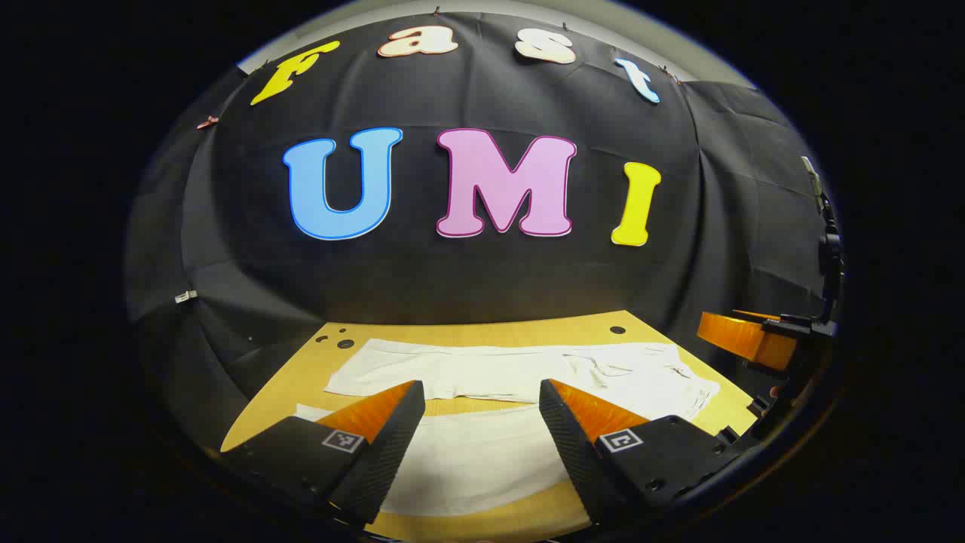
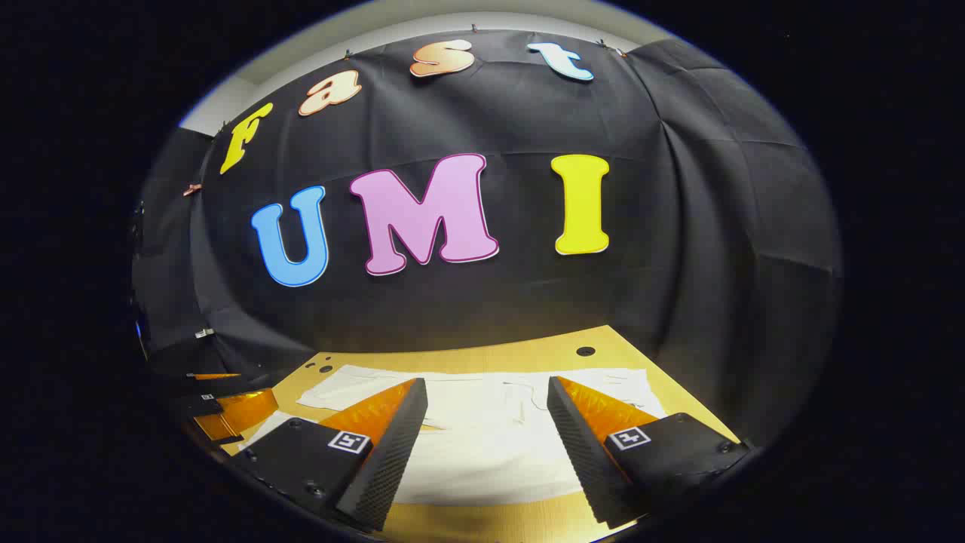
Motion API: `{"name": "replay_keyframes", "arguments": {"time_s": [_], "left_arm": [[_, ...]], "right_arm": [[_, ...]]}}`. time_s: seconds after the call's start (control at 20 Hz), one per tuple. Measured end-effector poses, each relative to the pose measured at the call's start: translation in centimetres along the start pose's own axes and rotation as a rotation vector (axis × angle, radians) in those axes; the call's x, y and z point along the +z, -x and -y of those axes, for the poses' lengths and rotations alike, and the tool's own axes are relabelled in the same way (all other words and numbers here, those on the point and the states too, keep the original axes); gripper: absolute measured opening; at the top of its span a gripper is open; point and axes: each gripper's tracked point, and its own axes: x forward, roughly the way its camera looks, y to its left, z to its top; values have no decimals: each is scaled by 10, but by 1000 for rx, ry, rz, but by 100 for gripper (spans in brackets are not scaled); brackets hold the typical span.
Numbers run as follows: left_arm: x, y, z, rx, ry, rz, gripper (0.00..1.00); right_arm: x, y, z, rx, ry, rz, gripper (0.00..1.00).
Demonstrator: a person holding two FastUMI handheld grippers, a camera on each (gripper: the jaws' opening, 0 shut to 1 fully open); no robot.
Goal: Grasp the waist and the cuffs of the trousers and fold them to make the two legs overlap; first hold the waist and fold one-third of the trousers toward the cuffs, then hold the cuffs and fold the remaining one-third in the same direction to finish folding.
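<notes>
— Two legs of the white trousers (image 1: 520,377) lie flat on the wooden table (image 1: 452,332), the waist toward its right edge.

— The left gripper (image 1: 481,422) and right gripper (image 2: 486,426) both gape, holding nothing. The cloth looks thin and limp; I would pinch the waistband and cuff hems.

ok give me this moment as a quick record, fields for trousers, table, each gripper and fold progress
trousers: white trousers spread flat, both legs apart, unfolded
table: wooden table, a few dark holes near its far edge
left gripper: left gripper open, above the near leg, holding nothing
right gripper: right gripper open, above the cloth, holding nothing
fold progress: no fold made yet
</notes>
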Motion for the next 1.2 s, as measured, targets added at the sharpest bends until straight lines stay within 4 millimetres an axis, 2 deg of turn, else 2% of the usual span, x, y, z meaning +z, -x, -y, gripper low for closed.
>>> {"name": "replay_keyframes", "arguments": {"time_s": [0.2, 0.45, 0.55, 0.7, 0.9, 1.2], "left_arm": [[-2, -10, 17, -22, -11, -11, 97], [-1, -23, 11, 54, -13, -1, 97], [-1, -25, 7, 72, 4, 8, 97], [-10, -33, -4, 118, 15, -2, 97], [-16, -37, -9, 135, 51, -12, 97], [-21, -43, -16, 156, 58, -29, 97]], "right_arm": [[-8, -21, 15, 18, 5, -32, 99], [-16, -43, 25, 59, 18, -56, 98], [-18, -48, 23, 77, 24, -59, 99], [-21, -54, 22, 105, 70, -52, 98], [-26, -61, 25, 117, 126, -45, 99], [-36, -71, 67, 82, 252, -71, 99]]}}
